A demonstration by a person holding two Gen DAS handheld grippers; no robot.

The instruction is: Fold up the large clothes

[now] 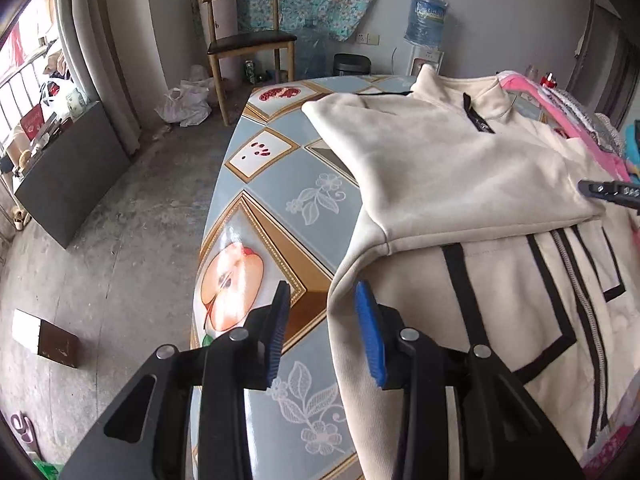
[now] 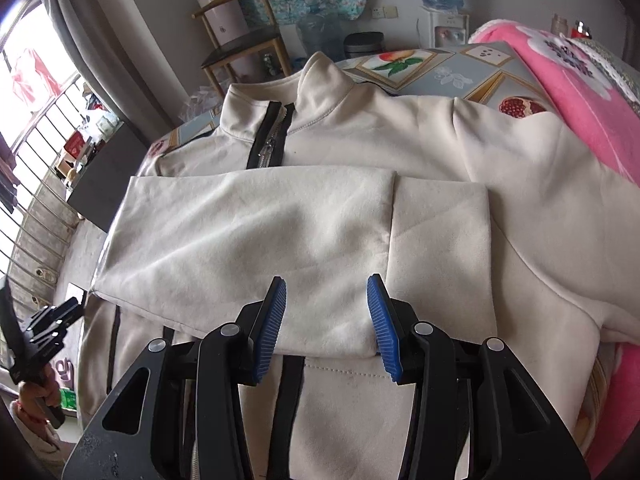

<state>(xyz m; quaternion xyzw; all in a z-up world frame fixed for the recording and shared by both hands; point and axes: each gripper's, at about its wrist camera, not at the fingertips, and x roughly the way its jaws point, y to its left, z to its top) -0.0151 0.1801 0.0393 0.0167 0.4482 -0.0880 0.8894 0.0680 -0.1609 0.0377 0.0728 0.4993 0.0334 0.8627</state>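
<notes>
A cream zip-up jacket (image 1: 460, 168) with black trim lies flat on the table, collar at the far end. Both sleeves are folded across its chest (image 2: 248, 232); their cuffs meet near the middle. My left gripper (image 1: 322, 320) is open and empty, hovering over the jacket's left side edge at the table edge. My right gripper (image 2: 327, 312) is open and empty, just above the folded sleeve's lower edge. The right gripper's tip shows in the left wrist view (image 1: 608, 192); the left gripper shows at the left of the right wrist view (image 2: 44, 336).
The table (image 1: 280, 208) has a blue and gold fruit-print cloth. A pink blanket (image 2: 580, 92) lies on its right side. A wooden chair (image 1: 248, 40), water bottles (image 1: 428, 20) and a bin stand behind. A dark cabinet (image 1: 72, 172) stands left on the concrete floor.
</notes>
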